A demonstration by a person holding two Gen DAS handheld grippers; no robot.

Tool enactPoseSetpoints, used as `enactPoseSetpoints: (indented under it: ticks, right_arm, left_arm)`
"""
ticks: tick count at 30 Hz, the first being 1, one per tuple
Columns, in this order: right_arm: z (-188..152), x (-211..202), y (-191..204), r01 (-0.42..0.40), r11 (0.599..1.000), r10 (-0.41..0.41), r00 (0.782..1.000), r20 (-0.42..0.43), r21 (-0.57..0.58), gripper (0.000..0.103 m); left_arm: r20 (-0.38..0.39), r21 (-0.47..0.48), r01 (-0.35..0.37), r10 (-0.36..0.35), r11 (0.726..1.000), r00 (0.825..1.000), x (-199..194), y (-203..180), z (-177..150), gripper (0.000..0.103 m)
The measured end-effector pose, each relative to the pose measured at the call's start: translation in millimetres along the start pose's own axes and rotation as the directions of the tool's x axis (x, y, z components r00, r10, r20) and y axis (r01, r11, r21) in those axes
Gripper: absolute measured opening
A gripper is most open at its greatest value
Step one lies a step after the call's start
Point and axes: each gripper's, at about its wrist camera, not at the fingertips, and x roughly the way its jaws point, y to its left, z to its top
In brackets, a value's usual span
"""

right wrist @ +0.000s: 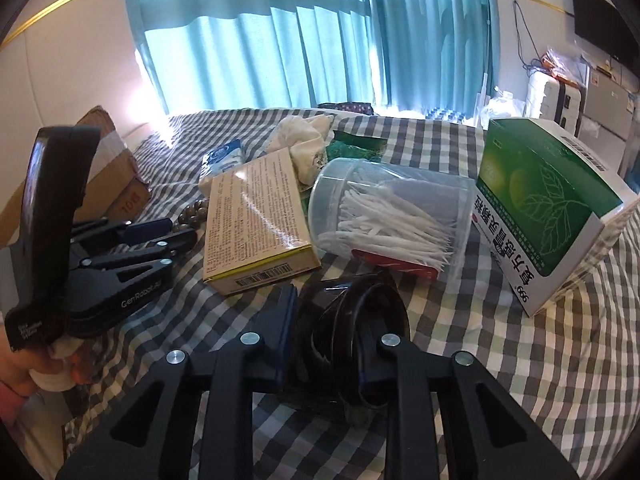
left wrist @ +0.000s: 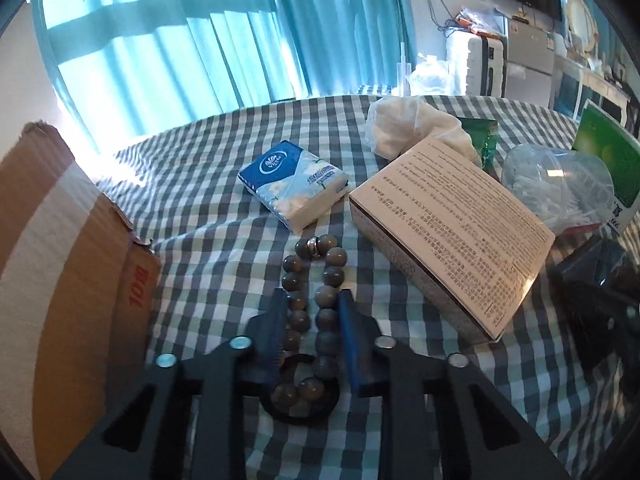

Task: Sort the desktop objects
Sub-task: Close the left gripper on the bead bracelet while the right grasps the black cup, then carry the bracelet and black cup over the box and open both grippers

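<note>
1. Your left hand-held gripper (left wrist: 313,308) sits low over the checkered cloth (left wrist: 208,216), its fingers apart on either side of the bead bracelet (left wrist: 310,320), which lies flat on the cloth; whether the pads touch the beads is unclear.
2. Your right hand-held gripper (right wrist: 332,320) has its fingers around the black tape roll (right wrist: 356,320), pressed against both of its sides.
3. The beige printed box (left wrist: 452,236) lies just right of the bracelet, with the blue tissue pack (left wrist: 294,184) beyond it.
4. The clear cotton-swab jar (right wrist: 392,216) lies on its side between the beige box and the green medicine box (right wrist: 552,208).
5. A cardboard carton (left wrist: 52,280) stands at the left edge.
</note>
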Motion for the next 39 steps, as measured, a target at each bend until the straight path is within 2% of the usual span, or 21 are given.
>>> enactPoseSetpoints:
  ticks: [1, 4, 6, 15, 22, 27, 33, 39]
  right_arm:
    - [0, -1, -1, 0.000, 1.000, 0.000, 1.000, 0.004, 0.005, 0.021]
    - [3, -2, -3, -0.003, 1.000, 0.003, 1.000, 0.009, 0.021, 0.015]
    - [4, -3, -4, -0.002, 1.000, 0.001, 1.000, 0.019, 0.030, 0.012]
    - [13, -16, -8, -0.026, 0.997, 0.021, 0.998, 0.066, 0.073, 0.012]
    - [15, -29, -13, -0.026, 0.996, 0.017, 0.995, 0.100, 0.087, 0.012]
    - [13, -40, -10, 0.007, 0.998, -0.013, 0.995, 0.103, 0.057, 0.012]
    - [0, -68, 0, 0.062, 0.998, -0.064, 0.994, 0.091, 0.031, 0.012]
    - [-8, -109, 25, 0.039, 0.998, -0.043, 0.996, 0.082, 0.055, 0.012]
  left_arm:
    - [0.008, -0.012, 0.000, 0.000, 1.000, 1.000, -4, 3, 1, 0.012]
    - [0.038, -0.050, -0.012, 0.013, 0.999, 0.999, -19, 12, 3, 0.012]
    - [0.066, -0.092, 0.019, -0.013, 0.996, 0.998, -35, 21, 4, 0.012]
    - [0.076, -0.210, 0.068, -0.053, 0.975, 0.996, -72, 45, 1, 0.012]
    - [0.055, -0.223, 0.029, -0.017, 0.974, 0.998, -96, 37, -3, 0.012]
    - [0.106, -0.180, 0.043, -0.024, 0.983, 0.994, -122, 33, -2, 0.012]
    - [0.131, -0.214, 0.098, -0.071, 0.972, 0.989, -146, 39, 6, 0.012]
    - [0.144, -0.217, 0.069, -0.038, 0.974, 0.989, -177, 47, 14, 0.012]
